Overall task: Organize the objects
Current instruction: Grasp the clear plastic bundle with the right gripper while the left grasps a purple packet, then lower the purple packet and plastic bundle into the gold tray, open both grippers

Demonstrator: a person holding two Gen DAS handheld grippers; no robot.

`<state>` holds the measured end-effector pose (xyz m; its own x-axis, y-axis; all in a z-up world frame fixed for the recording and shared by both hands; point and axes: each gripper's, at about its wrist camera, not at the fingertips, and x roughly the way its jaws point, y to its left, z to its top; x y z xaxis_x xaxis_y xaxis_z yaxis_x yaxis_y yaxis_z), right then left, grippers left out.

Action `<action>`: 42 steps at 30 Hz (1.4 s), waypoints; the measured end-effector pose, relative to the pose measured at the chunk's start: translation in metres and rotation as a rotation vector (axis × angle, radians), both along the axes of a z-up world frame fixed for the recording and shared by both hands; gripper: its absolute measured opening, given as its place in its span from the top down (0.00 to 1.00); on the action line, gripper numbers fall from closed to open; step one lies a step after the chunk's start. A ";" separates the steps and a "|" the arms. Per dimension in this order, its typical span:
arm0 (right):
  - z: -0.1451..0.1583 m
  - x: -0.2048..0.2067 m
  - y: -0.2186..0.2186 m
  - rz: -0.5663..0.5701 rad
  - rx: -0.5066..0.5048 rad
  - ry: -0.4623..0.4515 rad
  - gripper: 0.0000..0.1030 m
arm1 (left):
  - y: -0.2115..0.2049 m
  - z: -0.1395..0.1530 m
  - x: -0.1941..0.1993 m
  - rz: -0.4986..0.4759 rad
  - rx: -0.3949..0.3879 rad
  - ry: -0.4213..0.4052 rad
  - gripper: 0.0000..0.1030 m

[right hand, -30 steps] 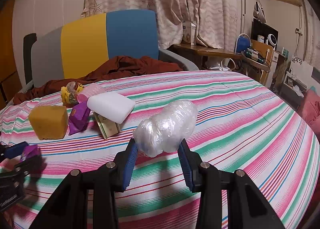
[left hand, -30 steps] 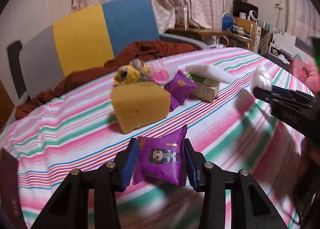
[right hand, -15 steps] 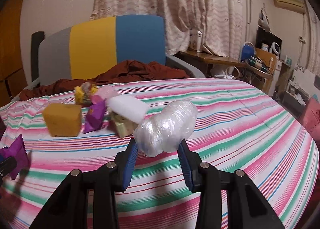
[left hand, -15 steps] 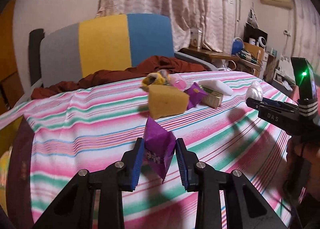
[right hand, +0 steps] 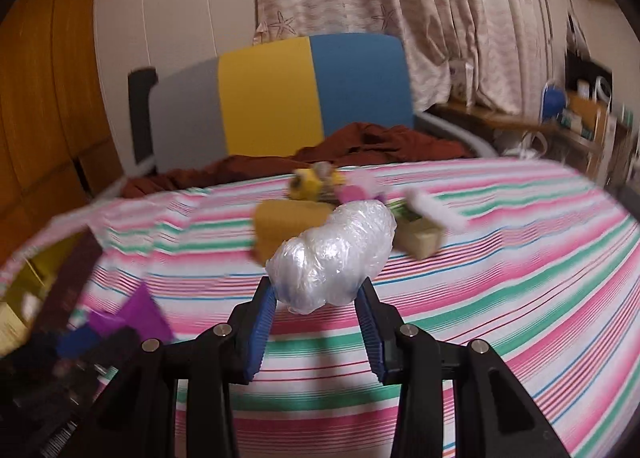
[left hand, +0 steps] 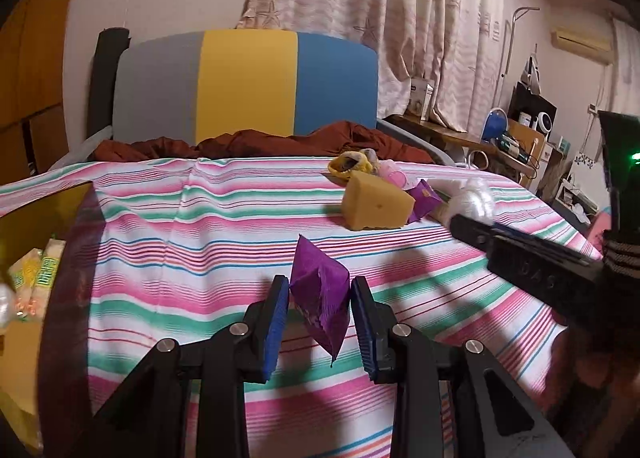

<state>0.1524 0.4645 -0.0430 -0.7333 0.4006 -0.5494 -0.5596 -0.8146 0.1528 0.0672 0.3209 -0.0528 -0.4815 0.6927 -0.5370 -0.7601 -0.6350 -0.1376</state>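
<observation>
The left gripper (left hand: 320, 316) is clamped on a purple packet (left hand: 320, 294), which now hangs edge-on between the pads, turned from the flat, face-up pose it had a second ago. Its view has swung left, so a yellow bin (left hand: 38, 242) with snack packs inside now shows at the left edge, beside the striped cloth (left hand: 192, 258) covering the surface. The right gripper (right hand: 318, 304) is pinched on a wad of clear plastic wrap (right hand: 334, 254), lifted clear of the cloth, and its picture is smeared by a sweep to the left. The yellow sponge (left hand: 376, 204), a second purple packet (left hand: 426, 204) and a small box (right hand: 418, 236) remain in a cluster on the cloth, further from both grippers than before. Judging by this, both held things are being carried toward the bin, and the cluster is left to sort
</observation>
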 end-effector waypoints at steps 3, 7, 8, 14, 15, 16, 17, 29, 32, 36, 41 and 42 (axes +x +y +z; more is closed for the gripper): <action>-0.004 -0.013 -0.018 0.025 0.009 -0.011 0.61 | -0.019 0.009 0.000 0.000 0.030 0.016 0.69; -0.008 -0.021 -0.034 0.062 0.077 -0.040 0.61 | -0.055 0.024 -0.004 0.023 0.117 -0.028 0.70; -0.008 -0.023 -0.038 0.077 0.093 -0.045 0.61 | -0.064 0.027 -0.005 0.031 0.132 -0.032 0.70; -0.012 -0.021 -0.041 0.063 0.094 -0.046 0.61 | -0.062 0.021 0.002 -0.015 0.071 -0.052 0.64; -0.012 -0.018 -0.037 0.044 0.081 -0.031 0.61 | -0.057 0.020 0.006 -0.035 0.055 -0.047 0.58; -0.011 -0.015 -0.034 0.029 0.070 -0.020 0.61 | -0.051 0.017 0.012 -0.067 0.036 -0.040 0.42; -0.011 -0.010 -0.030 0.008 0.054 -0.004 0.61 | -0.047 0.016 0.016 -0.078 0.025 -0.029 0.28; -0.018 0.009 -0.003 -0.099 -0.071 0.058 0.61 | -0.018 -0.027 0.010 -0.142 -0.133 -0.094 0.35; -0.019 0.006 -0.004 -0.090 -0.069 0.042 0.61 | -0.020 -0.027 0.015 -0.151 -0.128 -0.075 0.42; -0.021 0.001 -0.008 -0.070 -0.059 0.019 0.61 | -0.024 -0.022 0.018 -0.147 -0.113 -0.060 0.49; -0.021 -0.002 -0.010 -0.061 -0.045 0.005 0.61 | -0.035 -0.013 0.012 -0.123 -0.059 -0.099 0.51; -0.021 -0.002 -0.011 -0.060 -0.041 0.003 0.61 | -0.037 -0.011 0.011 -0.118 -0.049 -0.104 0.51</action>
<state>0.1504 0.4532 -0.0642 -0.7106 0.4210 -0.5638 -0.6065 -0.7727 0.1873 0.0783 0.2836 -0.0636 -0.3381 0.7127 -0.6147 -0.8131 -0.5500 -0.1905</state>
